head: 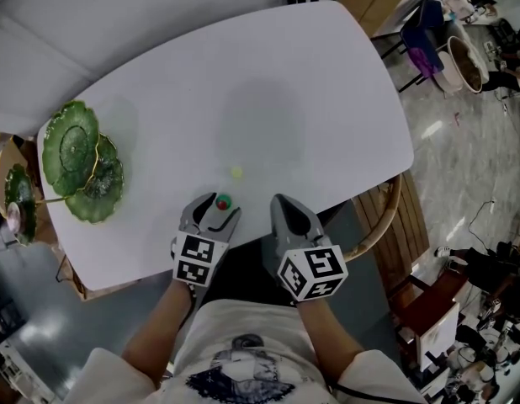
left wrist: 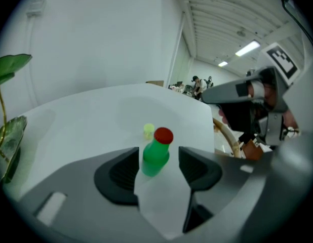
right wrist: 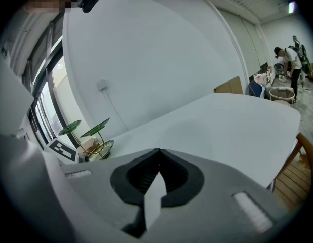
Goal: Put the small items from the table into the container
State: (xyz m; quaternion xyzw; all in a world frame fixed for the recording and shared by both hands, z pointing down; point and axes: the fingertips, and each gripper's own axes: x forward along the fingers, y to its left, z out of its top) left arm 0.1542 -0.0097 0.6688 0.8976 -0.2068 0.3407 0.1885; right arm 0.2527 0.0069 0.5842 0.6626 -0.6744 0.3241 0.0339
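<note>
A small green bottle with a red cap (head: 222,200) (left wrist: 156,156) stands on the white table (head: 268,82) near its front edge. My left gripper (head: 216,207) (left wrist: 158,157) is open with the bottle between its jaws; a gap shows beside the bottle. A tiny yellow item (head: 236,172) (left wrist: 149,130) lies just beyond it. The green leaf-shaped tiered dish stand (head: 75,154) (right wrist: 90,133) sits at the table's left end. My right gripper (head: 287,204) (right wrist: 157,153) is shut and empty, hanging at the front edge beside the left one.
A wooden chair (head: 382,213) is tucked under the table's right front corner. The table's front edge runs right under both grippers. Chairs, a basket and other clutter (head: 462,57) stand on the floor at the far right.
</note>
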